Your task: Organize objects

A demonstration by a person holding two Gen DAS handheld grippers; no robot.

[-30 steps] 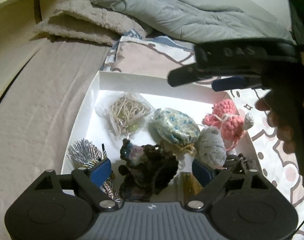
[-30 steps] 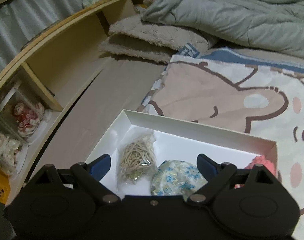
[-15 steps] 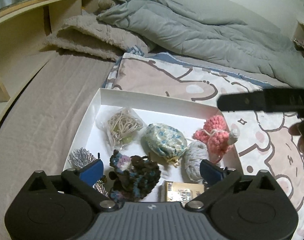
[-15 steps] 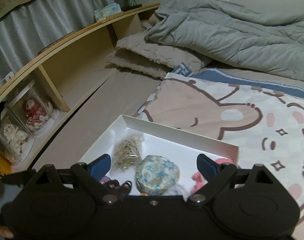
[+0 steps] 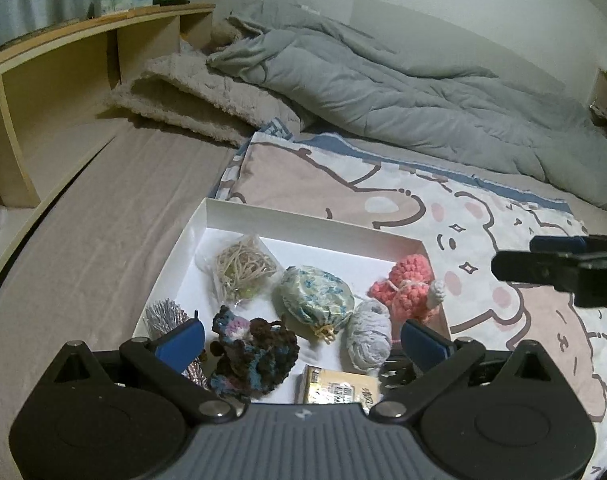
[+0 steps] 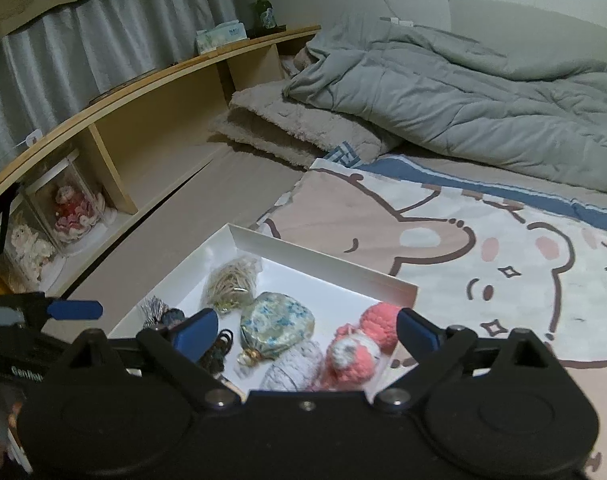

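Tools pulled back and up from white box (image 5: 315,222) since a second ago. Left tool (image 5: 301,334) just spread wide, nothing between; right tool (image 6: 307,330) likewise apart, empty. Yarn pieces, floral pouch (image 5: 317,300) lying inside box on bed. Sorting looks finished.

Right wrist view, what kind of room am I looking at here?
Most likely a bedroom. A rumpled grey duvet lies on a bed next to a cartoon bear blanket, and a wooden shelf unit runs along the bedside below a curtain.
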